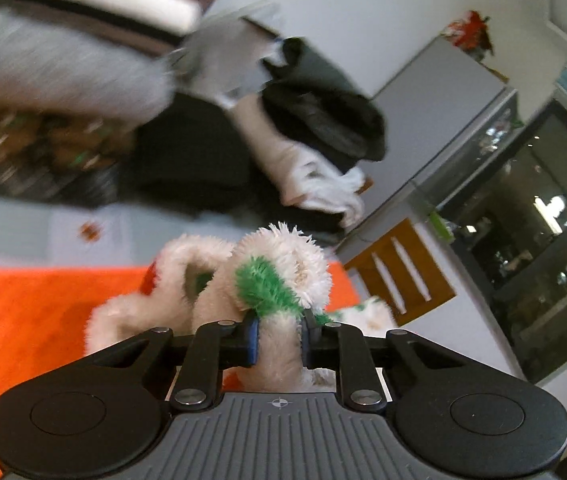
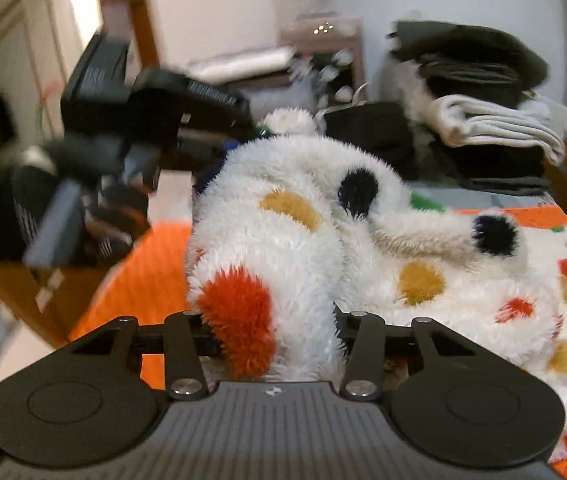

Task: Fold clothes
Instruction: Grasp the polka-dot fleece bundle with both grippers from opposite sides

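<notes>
Fluffy spotted fleece [image 2: 283, 240] pinched in both left gripper [image 1: 281, 336] and right gripper [image 2: 275, 332] jaws; orange bench [image 1: 23, 312]; no readable writing.

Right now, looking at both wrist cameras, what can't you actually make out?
- Right wrist view: right gripper fingertips, buried in the fluffy spotted garment.
- Right wrist view: left gripper, motion-blurred; its fingertips are hidden behind the garment.
- Left wrist view: grey and patterned shapes upper left, blurred past naming.
- Both views: the garment's full outline, bunched and cut off by edges.
</notes>
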Action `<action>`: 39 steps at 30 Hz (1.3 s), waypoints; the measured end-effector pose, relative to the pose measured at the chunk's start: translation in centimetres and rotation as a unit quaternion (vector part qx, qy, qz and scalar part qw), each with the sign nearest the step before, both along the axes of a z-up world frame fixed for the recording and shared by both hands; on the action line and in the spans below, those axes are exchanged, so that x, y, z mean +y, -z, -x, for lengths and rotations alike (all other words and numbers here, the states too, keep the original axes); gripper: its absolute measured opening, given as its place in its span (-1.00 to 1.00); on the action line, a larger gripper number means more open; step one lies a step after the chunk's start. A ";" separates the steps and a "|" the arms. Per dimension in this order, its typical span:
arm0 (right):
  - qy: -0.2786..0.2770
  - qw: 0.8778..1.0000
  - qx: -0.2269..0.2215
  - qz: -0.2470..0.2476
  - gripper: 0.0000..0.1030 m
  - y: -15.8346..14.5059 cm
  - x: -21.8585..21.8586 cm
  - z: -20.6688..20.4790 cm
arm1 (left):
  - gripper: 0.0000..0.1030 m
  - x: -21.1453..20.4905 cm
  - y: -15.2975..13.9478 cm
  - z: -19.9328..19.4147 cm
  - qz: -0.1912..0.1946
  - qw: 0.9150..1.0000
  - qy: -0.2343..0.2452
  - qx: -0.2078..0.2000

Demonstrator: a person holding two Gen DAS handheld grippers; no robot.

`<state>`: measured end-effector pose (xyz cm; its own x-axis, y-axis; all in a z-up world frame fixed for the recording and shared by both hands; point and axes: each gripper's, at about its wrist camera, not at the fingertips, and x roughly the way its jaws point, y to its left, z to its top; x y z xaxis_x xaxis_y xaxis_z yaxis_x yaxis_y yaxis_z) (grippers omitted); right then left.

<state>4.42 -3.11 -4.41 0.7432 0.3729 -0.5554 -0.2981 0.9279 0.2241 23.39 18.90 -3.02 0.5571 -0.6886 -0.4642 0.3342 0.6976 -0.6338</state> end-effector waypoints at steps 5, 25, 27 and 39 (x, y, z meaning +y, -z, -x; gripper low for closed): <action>0.061 0.990 -0.020 -0.127 -0.10 -3.2 -8.7 -0.4 | -0.27 -5.9 -4.2 -1.4 0.011 0.999 0.027 -0.042; 0.237 0.892 0.029 -0.385 -0.19 4.5 -41.8 1.1 | 0.30 -25.9 -6.0 4.2 -0.119 0.981 0.096 -0.121; 0.260 0.873 0.052 -0.410 -0.19 6.6 -43.9 1.7 | 0.30 -27.3 -4.9 4.9 -0.119 0.981 0.109 -0.106; 0.255 0.917 0.107 -0.287 0.49 7.6 -48.5 1.0 | 0.31 -32.2 -0.4 6.8 -0.149 0.977 0.132 -0.072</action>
<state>3.46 -51.57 -11.98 0.7997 0.2834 -0.5294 0.2493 0.6453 0.7221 16.60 -13.26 -2.58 0.4525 -0.6631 -0.5962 0.5974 0.7218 -0.3494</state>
